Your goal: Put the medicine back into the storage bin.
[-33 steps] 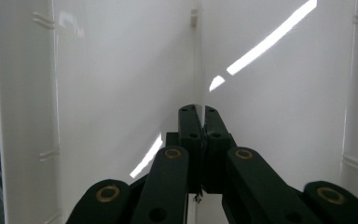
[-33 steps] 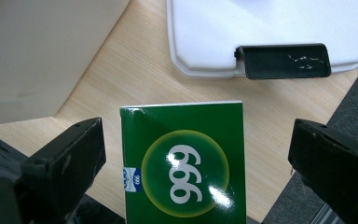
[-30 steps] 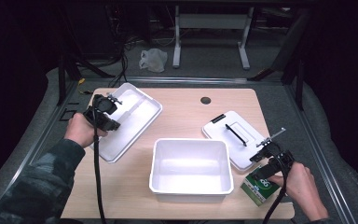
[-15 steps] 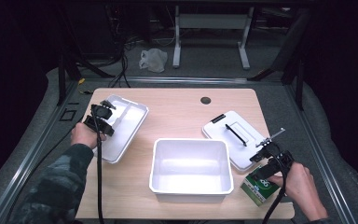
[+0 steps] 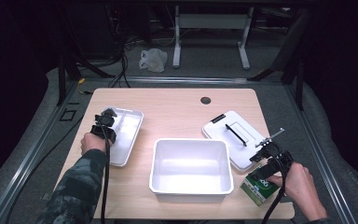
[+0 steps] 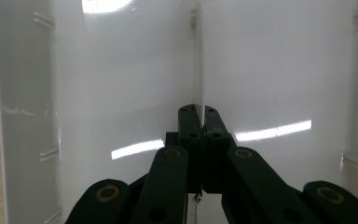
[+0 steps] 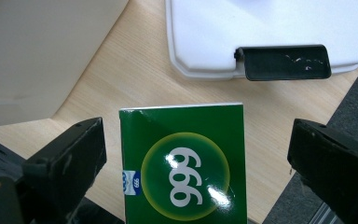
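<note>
A shallow white tray [image 5: 126, 133] lies at the table's left. My left gripper [image 5: 106, 120] is over its near-left part. In the left gripper view the jaws [image 6: 199, 111] are shut on a thin upright rib of the tray [image 6: 121, 84]. A green box marked 999 [image 5: 258, 185] lies at the front right corner. My right gripper [image 5: 266, 154] hovers just above it. In the right gripper view the box [image 7: 184, 158] sits between the wide-open jaws of my right gripper [image 7: 198, 135], and neither pad touches it.
A deep white bin [image 5: 191, 187] stands at the front middle of the table [image 5: 177, 107]. A white lid [image 5: 223, 133] with a black handle lies to its right; its black latch [image 7: 282, 60] is just beyond the box. Dark floor with cables surrounds the table.
My left gripper has come down and toward the left edge with the white tray, which was raised and tilted and now rests low on the table. The right hand has kept still.
</note>
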Available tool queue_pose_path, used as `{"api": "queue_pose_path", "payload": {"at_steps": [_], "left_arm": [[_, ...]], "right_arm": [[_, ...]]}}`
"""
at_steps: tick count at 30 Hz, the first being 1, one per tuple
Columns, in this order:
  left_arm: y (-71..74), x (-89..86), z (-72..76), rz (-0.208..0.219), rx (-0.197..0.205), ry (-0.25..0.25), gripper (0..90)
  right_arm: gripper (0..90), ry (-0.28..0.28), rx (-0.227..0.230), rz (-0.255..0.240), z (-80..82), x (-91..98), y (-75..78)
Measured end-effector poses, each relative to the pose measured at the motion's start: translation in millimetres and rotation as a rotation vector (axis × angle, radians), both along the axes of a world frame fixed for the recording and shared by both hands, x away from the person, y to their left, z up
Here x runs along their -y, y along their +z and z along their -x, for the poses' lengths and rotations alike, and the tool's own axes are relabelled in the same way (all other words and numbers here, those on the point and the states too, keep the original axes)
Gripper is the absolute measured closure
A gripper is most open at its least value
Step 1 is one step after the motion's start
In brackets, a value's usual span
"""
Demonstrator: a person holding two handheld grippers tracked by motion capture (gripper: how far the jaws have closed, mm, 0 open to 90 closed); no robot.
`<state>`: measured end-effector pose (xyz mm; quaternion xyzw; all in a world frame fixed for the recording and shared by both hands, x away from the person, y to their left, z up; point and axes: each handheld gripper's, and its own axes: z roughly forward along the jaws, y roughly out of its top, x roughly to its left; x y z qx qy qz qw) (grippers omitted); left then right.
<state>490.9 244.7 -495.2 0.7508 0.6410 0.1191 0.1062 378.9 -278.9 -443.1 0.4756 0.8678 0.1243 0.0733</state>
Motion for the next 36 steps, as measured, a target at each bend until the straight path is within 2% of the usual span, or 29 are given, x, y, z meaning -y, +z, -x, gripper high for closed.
{"api": "queue_pose_path", "payload": {"at_steps": [2,5,7,9,16,20,21,22,23,24,25,27,29,32,33,34,36], "left_arm": [[-8.4,0.7,-0.2,-0.014,-0.011,0.009,89.2],[-19.6,-0.9,0.4,-0.004,-0.024,0.045,89.2],[-28.0,-1.8,0.8,-0.003,-0.043,0.057,89.1],[-32.4,-1.5,1.2,0.0,-0.046,0.061,89.1],[-32.8,-2.5,2.2,-0.001,-0.042,0.055,87.4],[-23.0,-9.4,6.1,0.008,-0.019,0.051,57.9],[-13.4,-13.1,11.0,-0.026,0.006,0.028,40.5],[-13.4,-13.1,11.0,-0.026,0.006,0.028,32.1],[-6.6,-16.3,15.0,-0.032,0.018,0.012,22.5],[-3.1,-18.3,17.7,-0.034,0.028,0.007,22.5],[1.8,-21.1,21.7,-0.035,0.032,-0.002,13.1],[11.5,-27.2,32.5,-0.032,0.056,-0.023,11.6],[17.0,-30.3,41.6,-0.037,0.057,-0.037,1.1],[24.0,-33.6,60.3,-0.034,0.103,-0.064,0.0],[25.3,-33.9,71.9,-0.04,0.126,-0.079,0.0],[25.3,-33.9,71.9,-0.04,0.126,-0.079,0.0],[23.7,-33.3,81.8,-0.031,0.132,-0.094,0.0]], "right_arm": [[4.0,-0.002,0.0,0.0,-0.1,0.6,-0.2],[4.1,0.002,-0.001,0.002,0.1,0.4,-0.5],[4.1,0.002,0.001,0.003,-0.1,0.1,-0.4],[4.1,0.003,0.001,0.003,-0.1,-0.3,-0.8],[4.1,0.003,-0.001,0.001,-0.1,0.2,-0.4],[3.9,0.001,-0.001,-0.004,-0.1,1.3,0.1],[3.5,-0.003,0.002,-0.007,-0.3,1.7,-0.3],[3.5,-0.003,0.002,-0.007,-0.3,1.7,-0.3],[2.5,-0.007,-0.006,-0.008,-0.7,1.7,-0.7],[2.5,-0.007,-0.006,-0.008,-0.7,1.7,-0.7],[0.6,-0.014,-0.007,-0.01,-1.6,1.8,-2.1],[0.0,-0.018,-0.012,-0.01,-2.1,1.9,-3.2],[0.0,-0.023,-0.02,-0.017,-2.6,1.4,-5.8],[0.0,-0.023,-0.044,-0.015,-4.1,0.2,-12.7],[0.0,-0.018,-0.067,-0.004,-5.8,-0.8,-21.2],[0.0,-0.018,-0.067,-0.004,-5.8,-0.8,-21.2],[0.0,-0.02,-0.082,0.01,-7.2,-1.6,-29.2]]}}
